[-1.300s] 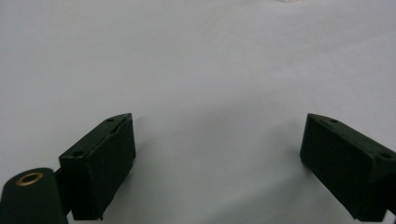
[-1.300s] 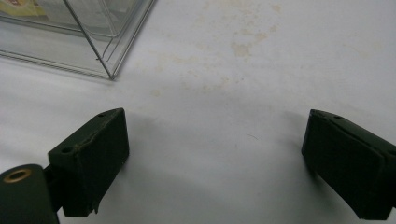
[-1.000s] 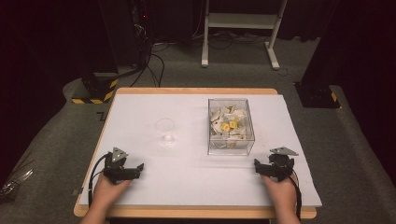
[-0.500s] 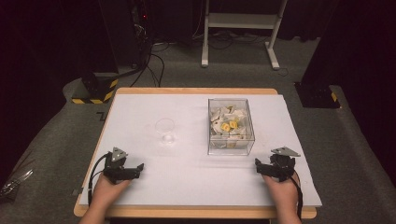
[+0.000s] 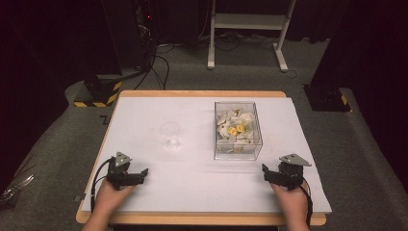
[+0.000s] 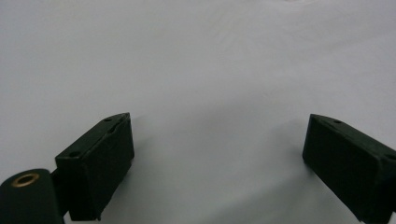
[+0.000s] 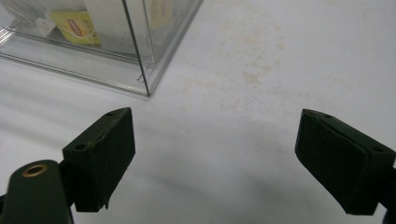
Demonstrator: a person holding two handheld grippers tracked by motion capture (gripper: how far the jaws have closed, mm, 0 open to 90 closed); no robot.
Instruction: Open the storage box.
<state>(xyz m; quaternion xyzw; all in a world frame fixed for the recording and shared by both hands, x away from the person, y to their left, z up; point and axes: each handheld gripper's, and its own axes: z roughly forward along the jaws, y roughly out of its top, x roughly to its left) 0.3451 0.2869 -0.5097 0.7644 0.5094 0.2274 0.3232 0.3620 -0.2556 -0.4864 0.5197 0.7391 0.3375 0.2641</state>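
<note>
Left hand-held gripper (image 5: 139,174): lower left of the high view, held in a hand (image 5: 109,197) that comes in from the bottom edge; a grey three-cornered plate on top and a black cable trailing to the left. Its jaws stand wide apart over bare white surface with nothing between them, as the left gripper view (image 6: 217,168) confirms.

Bench (image 5: 144,110): white top with a wooden edge, across the centre of the high view.

Clear cup (image 5: 170,136): left of centre in the high view, upright on the bench, well apart from both grippers and beside the box.

Clear box (image 5: 238,130): right of centre in the high view, open-topped, on the bench, holding white and yellow tea bag packets (image 5: 235,129). In the right gripper view its near corner (image 7: 140,56) sits at the upper left, with a yellow packet (image 7: 77,25) visible through the wall.

Right hand-held gripper (image 5: 265,172): lower right of the high view, near the box's lower right corner but apart from it. Its jaws have just been closing a little, yet remain wide, with only stained white bench between them in the right gripper view (image 7: 215,163).
</note>
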